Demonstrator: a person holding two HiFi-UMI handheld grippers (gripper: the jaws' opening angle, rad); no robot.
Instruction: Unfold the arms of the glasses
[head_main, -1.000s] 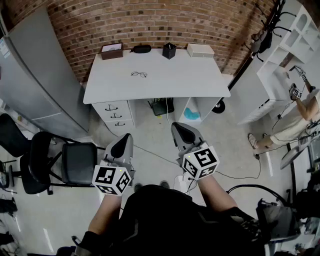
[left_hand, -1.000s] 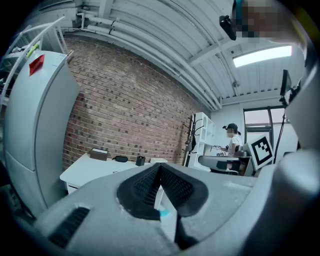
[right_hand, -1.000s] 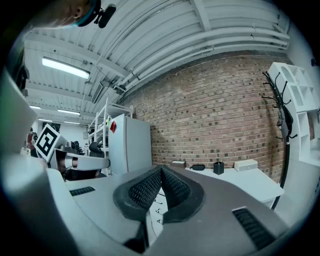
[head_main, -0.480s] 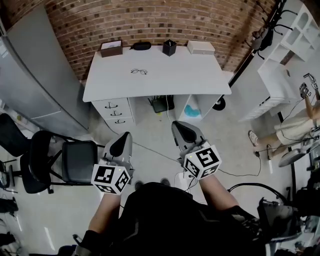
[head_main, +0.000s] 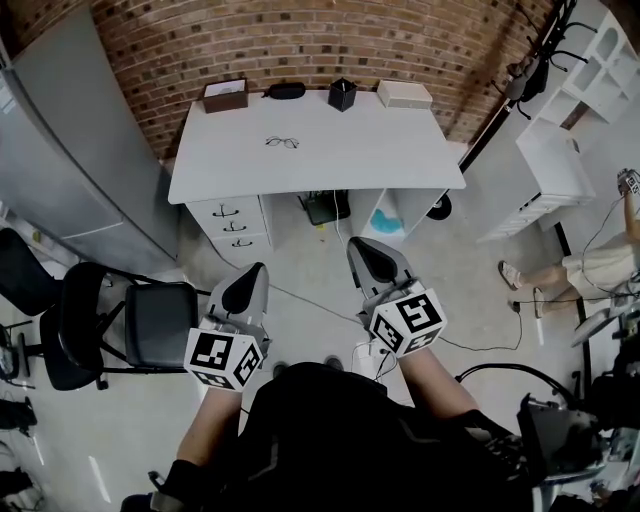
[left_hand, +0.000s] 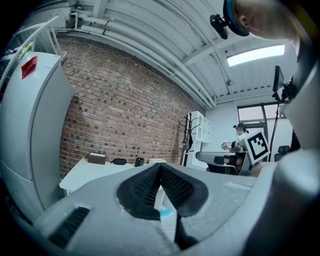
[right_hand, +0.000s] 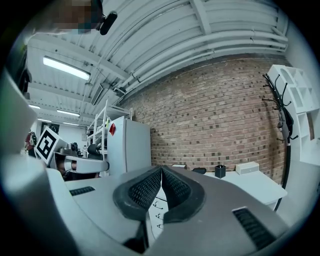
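A pair of thin dark-framed glasses (head_main: 282, 142) lies on the white desk (head_main: 380, 150) by the brick wall, left of the middle. Both grippers hang well short of the desk, over the floor. My left gripper (head_main: 248, 274) is shut with nothing between its pads. My right gripper (head_main: 362, 250) is likewise shut and empty. Both point level toward the desk. In the left gripper view the desk (left_hand: 90, 172) lies far ahead behind the shut gripper (left_hand: 160, 166). From the right gripper view, the shut gripper (right_hand: 161, 170) covers the desk's middle, and the glasses are too small to pick out.
Along the desk's back edge stand a brown box (head_main: 225, 96), a black glasses case (head_main: 286, 91), a black cup (head_main: 342, 94) and a white box (head_main: 405, 94). A grey cabinet (head_main: 60, 150) stands left, a black chair (head_main: 150, 325) near my left side, white shelving (head_main: 580, 90) and a person (head_main: 590, 270) at right.
The head view has shifted slightly, so the desk sits a little higher and to the right in the picture. The person at right has moved toward the edge. Both grippers stay shut.
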